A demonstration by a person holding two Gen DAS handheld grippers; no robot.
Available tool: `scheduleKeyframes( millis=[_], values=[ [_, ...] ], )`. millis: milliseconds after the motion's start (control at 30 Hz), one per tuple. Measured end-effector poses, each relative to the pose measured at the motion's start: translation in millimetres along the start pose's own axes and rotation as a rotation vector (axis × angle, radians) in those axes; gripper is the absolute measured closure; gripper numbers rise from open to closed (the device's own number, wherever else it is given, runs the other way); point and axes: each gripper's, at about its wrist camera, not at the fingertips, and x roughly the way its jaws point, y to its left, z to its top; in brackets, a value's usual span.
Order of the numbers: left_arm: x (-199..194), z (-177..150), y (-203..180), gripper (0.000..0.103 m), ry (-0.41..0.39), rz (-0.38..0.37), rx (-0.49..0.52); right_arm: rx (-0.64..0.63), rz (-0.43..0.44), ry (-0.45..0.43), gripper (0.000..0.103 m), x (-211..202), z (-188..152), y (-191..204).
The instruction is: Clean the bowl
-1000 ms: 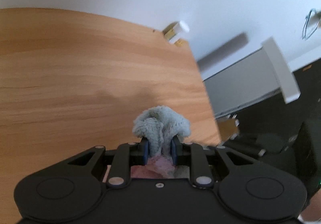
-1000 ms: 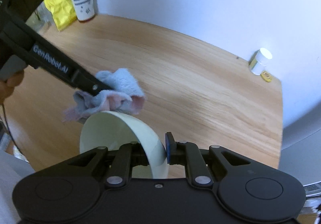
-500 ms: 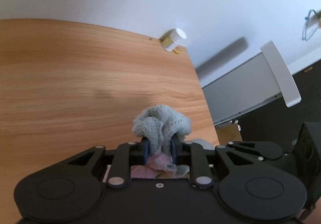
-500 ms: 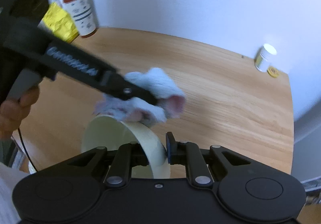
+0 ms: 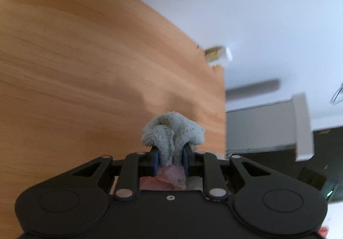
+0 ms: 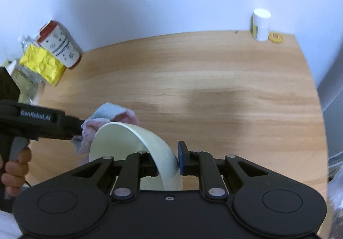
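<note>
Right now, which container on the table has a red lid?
The patterned white canister at the back left, beside the yellow packet. The small bottle has a white cap.

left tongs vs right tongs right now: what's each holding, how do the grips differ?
Left tongs pinch a soft, bunched blue-pink cloth; right tongs clamp the thin rim of a rigid cream bowl. The cloth bulges past the left tips; the bowl's wall runs edge-on through the right ones. Shared: both shut on their load.

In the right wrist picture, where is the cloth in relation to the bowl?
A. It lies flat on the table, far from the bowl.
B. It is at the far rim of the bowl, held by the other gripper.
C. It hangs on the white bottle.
B: the cloth sits against the far rim of the bowl, clamped in the left gripper.
</note>
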Motion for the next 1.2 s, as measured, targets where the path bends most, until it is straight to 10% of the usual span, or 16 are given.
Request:
scheduleKeyframes(
  millis=[800,1200],
  values=[
    [-11.6,-30.0,24.9,0.083,0.004,-0.008,-0.161,0.44,0.134,-0.022,0.083,17.2,-1.5,-50.4],
    [-20.1,-12.3,24.4,0.083,-0.143,-0.089,-0.248,0.443,0.202,-0.011,0.088,21.7,-13.8,-42.2]
  ],
)
